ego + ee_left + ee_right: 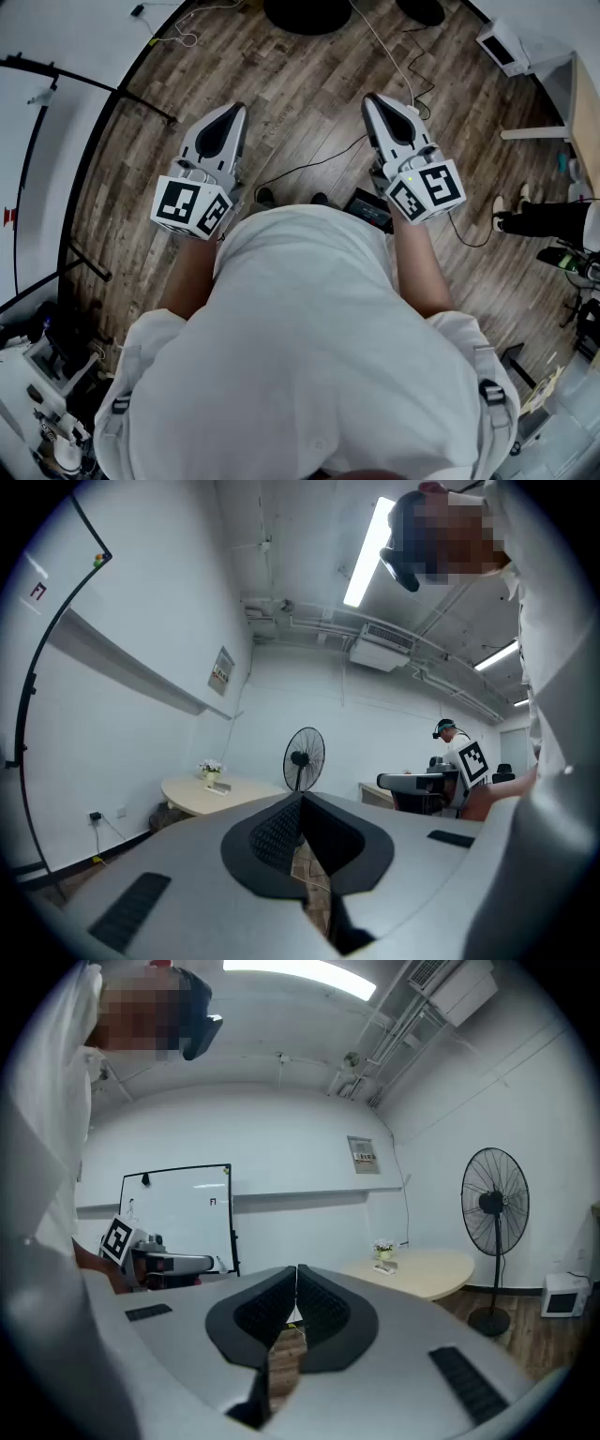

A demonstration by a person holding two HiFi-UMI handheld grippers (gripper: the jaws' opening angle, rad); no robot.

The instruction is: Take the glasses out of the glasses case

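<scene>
No glasses and no glasses case show in any view. In the head view the person holds both grippers out at waist height over a wooden floor (309,103). My left gripper (236,110) points forward, and its dark pads (281,832) are pressed together with nothing between them. My right gripper (371,98) is level with it, about a body's width to the right. It is shut as well, and its ribbed pads (323,1307) meet on nothing. Each gripper view catches the other gripper from the side: the right one (417,782) and the left one (169,1263).
Cables (309,167) trail across the floor ahead. A standing fan (494,1208) and a round pale table (427,1271) stand by the far wall, and a whiteboard (178,1213) stands to the left. A white box (504,45) sits at the far right. Another person's legs (544,220) show at the right.
</scene>
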